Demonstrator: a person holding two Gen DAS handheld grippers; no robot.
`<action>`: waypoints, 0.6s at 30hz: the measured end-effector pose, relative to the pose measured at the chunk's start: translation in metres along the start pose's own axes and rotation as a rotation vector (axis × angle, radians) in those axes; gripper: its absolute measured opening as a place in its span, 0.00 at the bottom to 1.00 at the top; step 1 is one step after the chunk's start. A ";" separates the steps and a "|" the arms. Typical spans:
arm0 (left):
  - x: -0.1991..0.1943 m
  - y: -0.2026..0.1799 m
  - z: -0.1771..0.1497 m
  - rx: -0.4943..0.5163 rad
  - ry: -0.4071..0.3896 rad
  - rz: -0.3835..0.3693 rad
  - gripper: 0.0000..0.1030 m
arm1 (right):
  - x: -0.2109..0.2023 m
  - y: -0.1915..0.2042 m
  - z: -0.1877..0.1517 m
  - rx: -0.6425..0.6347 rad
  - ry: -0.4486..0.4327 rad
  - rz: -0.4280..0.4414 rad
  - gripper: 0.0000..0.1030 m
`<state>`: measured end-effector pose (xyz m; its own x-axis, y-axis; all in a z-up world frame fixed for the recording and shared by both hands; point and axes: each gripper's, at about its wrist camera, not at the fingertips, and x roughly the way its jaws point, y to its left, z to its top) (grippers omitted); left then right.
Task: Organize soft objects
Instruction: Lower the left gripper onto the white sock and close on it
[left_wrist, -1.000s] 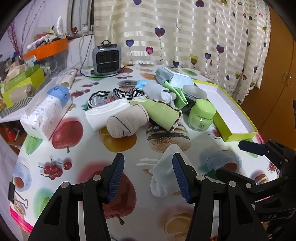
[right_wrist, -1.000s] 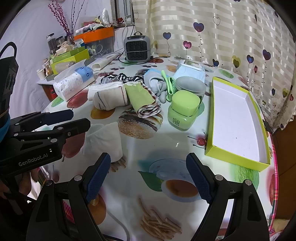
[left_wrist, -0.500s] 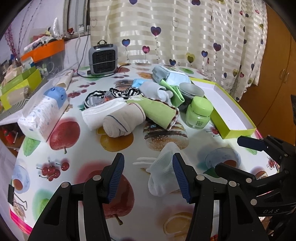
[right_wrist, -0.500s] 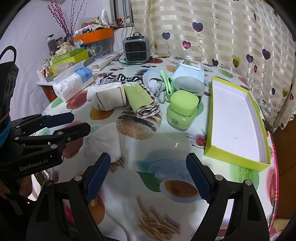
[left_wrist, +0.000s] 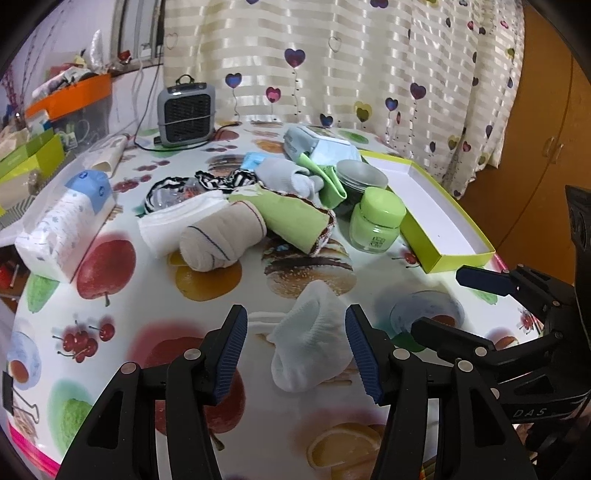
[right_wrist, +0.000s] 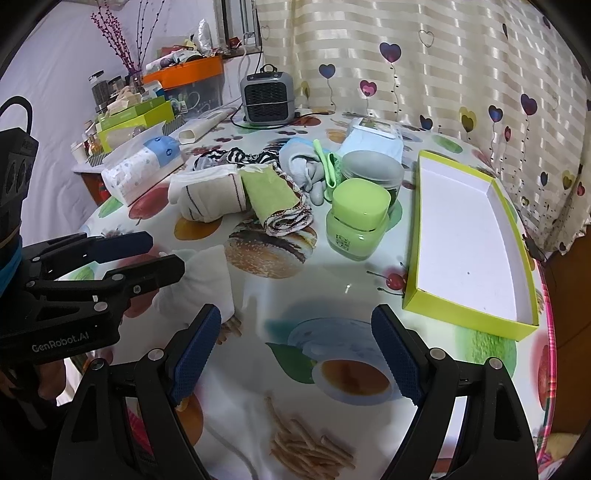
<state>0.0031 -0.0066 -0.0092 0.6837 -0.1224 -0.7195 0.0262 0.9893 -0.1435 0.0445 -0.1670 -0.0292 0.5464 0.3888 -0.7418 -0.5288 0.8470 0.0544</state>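
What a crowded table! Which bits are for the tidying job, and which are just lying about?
For the job: white sock, beige sock roll, green cloth roll, grey sock, yellow-green tray.

Lying about: heater, tissue pack, green jar.

White sock (left_wrist: 314, 347): crumpled, lying flat on counter (left_wrist: 122, 306), apart from rest. Behind it a pile of soft stuff: beige rolled sock (left_wrist: 221, 236) on its side, touching folded white cloth (left_wrist: 173, 221); green cloth roll (left_wrist: 295, 221) w/ patterned edge beside it; grey socks (left_wrist: 291, 177) and b/w striped piece (left_wrist: 221, 181) further back.
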 end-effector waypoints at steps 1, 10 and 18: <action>0.001 0.000 0.000 -0.002 0.003 -0.005 0.54 | 0.000 -0.001 -0.001 0.002 0.000 -0.001 0.82; 0.014 -0.004 -0.001 0.002 0.034 -0.022 0.54 | 0.003 -0.003 -0.001 0.008 0.002 -0.003 0.82; 0.029 -0.005 -0.003 -0.003 0.071 -0.030 0.54 | 0.008 -0.007 -0.003 0.013 0.011 -0.004 0.82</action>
<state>0.0205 -0.0159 -0.0319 0.6293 -0.1571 -0.7611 0.0433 0.9849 -0.1676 0.0509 -0.1712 -0.0375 0.5408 0.3815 -0.7496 -0.5186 0.8529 0.0600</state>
